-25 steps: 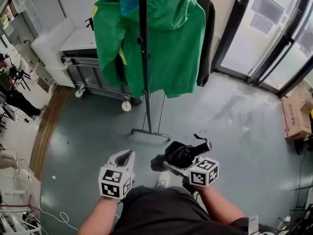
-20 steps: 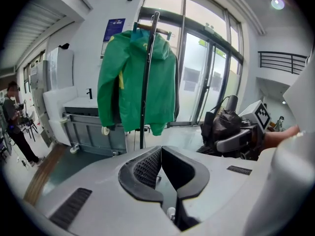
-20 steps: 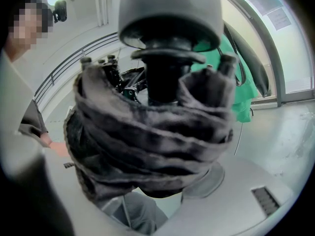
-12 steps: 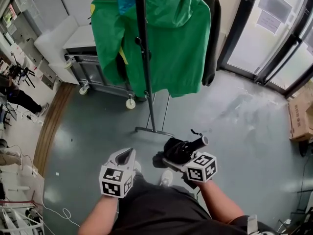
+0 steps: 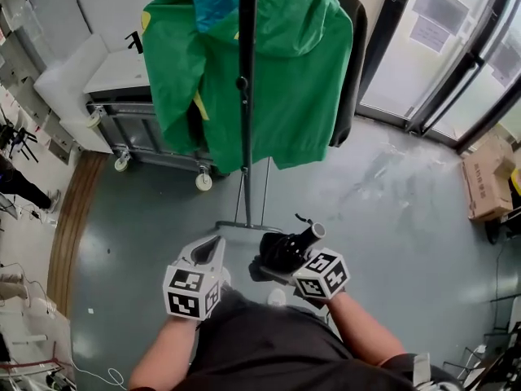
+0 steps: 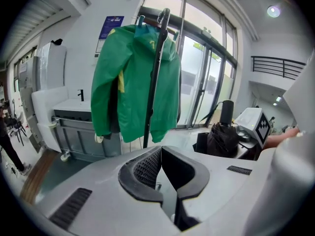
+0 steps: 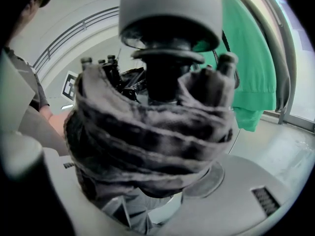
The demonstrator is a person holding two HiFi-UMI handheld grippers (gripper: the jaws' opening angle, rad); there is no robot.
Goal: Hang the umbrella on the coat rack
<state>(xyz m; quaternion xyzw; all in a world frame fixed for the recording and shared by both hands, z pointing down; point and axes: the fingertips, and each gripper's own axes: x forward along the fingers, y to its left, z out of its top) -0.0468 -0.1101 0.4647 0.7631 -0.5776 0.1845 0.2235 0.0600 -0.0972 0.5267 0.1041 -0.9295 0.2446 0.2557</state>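
A person stands over a grey floor (image 5: 391, 218) with a hand-held claw in each fist, both held out just ahead of the body. The left claw (image 5: 213, 249) points forward with its jaws brought together at the tips and nothing between them. Just beside it, the right claw (image 5: 285, 272) is clamped on a folded black umbrella (image 5: 281, 251). The rolled canopy sits bunched between the jaws and the stubby handle (image 5: 313, 230) angles up and away to the right. In the right gripper view the dark, pleated fabric fills most of the picture, wedged firmly in the grip.

A little farther on, the base of the coat rack (image 5: 246, 96) rests on the floor directly ahead, and its dark pole rises through the middle of the scene. A green jacket (image 5: 285, 63) hangs from it and a darker garment (image 5: 348, 63) hangs behind that. The umbrella is low and apart from the rack, touching no part of it. Beyond the rack stand a wheeled cabinet (image 5: 138, 125), glass doors (image 5: 440, 47) and a cardboard box (image 5: 482, 187) at the far right.

The pick-up looks complete and the carry is under way. What remains, by this evidence, is the lift to hook height and catching the umbrella's strap or handle on a free peg. The hooks themselves are out of the head view, crowded by clothing.
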